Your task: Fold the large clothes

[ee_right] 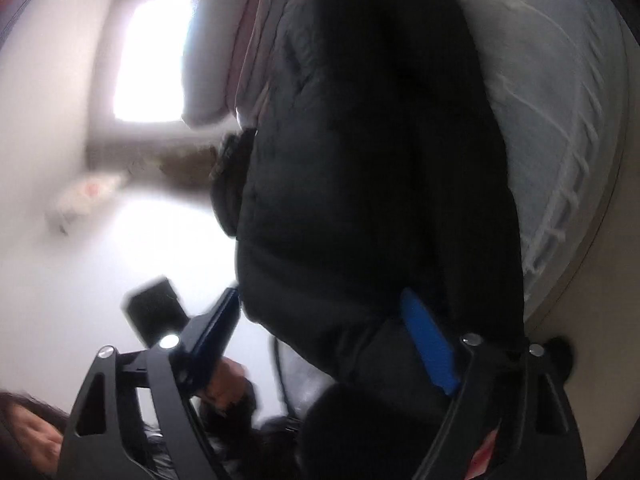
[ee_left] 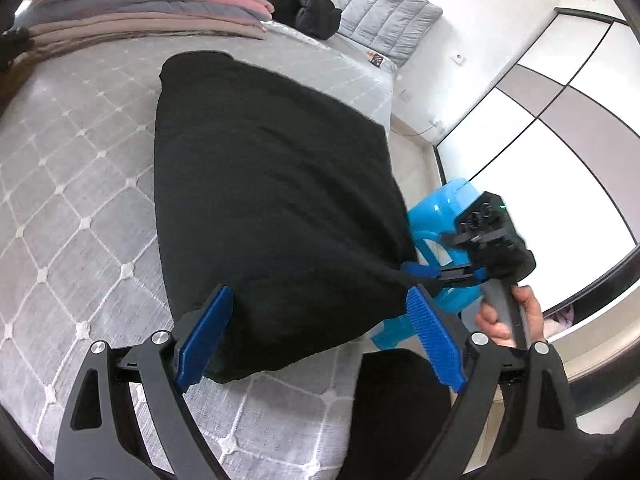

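Black garment (ee_left: 272, 200) lies spread on the quilted mattress (ee_left: 80, 184), its near hem reaching the bed's edge, one corner drawn out taut toward my right. My right gripper (ee_left: 420, 272), seen from the left wrist camera, looks pinched shut on that corner; the cloth bunches into a point between its blue pads. My own right-wrist view is blurred and shows the blue fingers standing apart, so I take the pinch from the other view and hold it as likely, not certain. My left gripper (ee_left: 320, 332) has its jaws wide open, straddling the near hem without clamping it.

To do this fold well, I judge I should close the left jaws on the opposite near corner, getting all the layers between the pads, since thin dark cloth slips easily. Then both grippers should lift level and carry the hem toward the far edge, near the stack of folded clothes (ee_left: 140, 4), keeping the tension even so no diagonal creases set in. The blue stool (ee_left: 440, 216) beside the bed sits close to my right hand (ee_left: 508, 316); I should steer clear of it.
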Available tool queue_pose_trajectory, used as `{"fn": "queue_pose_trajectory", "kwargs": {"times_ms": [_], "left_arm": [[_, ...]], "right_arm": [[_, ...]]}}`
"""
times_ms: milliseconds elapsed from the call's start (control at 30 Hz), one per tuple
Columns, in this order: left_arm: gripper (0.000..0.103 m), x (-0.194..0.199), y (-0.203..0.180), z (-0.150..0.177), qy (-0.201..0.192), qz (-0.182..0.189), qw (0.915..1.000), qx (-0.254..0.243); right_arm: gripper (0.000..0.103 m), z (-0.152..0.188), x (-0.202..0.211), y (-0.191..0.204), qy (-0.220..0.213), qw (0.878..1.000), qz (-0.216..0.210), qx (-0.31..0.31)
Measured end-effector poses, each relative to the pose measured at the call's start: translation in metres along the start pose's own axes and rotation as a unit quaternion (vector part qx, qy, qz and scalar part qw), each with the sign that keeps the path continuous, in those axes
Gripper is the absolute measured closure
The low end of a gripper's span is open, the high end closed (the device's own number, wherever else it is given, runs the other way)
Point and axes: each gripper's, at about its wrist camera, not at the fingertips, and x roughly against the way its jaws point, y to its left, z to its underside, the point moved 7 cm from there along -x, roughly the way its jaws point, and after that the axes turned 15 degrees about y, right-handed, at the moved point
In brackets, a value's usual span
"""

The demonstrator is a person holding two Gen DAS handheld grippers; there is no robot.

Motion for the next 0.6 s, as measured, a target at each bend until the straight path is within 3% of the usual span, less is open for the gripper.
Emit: {"fn": "queue_pose_trajectory", "kwargs": {"times_ms": [67,100,200,267,367,467,600], "left_arm": [[0.018,-0.003,-0.006,-0.006,-0.003,-0.016,0.9999,-0.005],[0.018,-0.001,-0.005,-0.006,-0.003,-0.018,0.9998,-0.007],[0.017,-0.011,-0.016,-0.012,0.002,-0.028,0.9996,-0.009],[0.017,-0.019,-0.02,-0.012,0.003,-0.039,0.9992,-0.011],[0.017,-0.018,-0.016,-0.007,-0.002,-0.055,0.9983,-0.016],[0.017,-0.007,-0.009,-0.001,-0.005,-0.033,0.9994,-0.006],[0.017,0.008,0.009,-0.003,-0.024,-0.082,0.9964,-0.003]], "right_arm": [[0.019,0.003,0.007,0.025,-0.022,0.999,-0.009,0.035],[0.008,0.008,0.008,0.038,-0.031,0.998,-0.018,0.053],[0.007,0.008,-0.01,0.02,-0.007,0.998,0.062,0.032],[0.008,0.017,-0.007,0.0,0.0,0.998,0.069,0.013],[0.008,0.026,0.01,0.014,-0.024,0.996,0.076,0.027],[0.007,0.032,0.028,0.033,-0.052,0.993,0.092,0.054],[0.007,0.027,0.068,0.036,-0.101,0.984,0.134,0.051]]}}
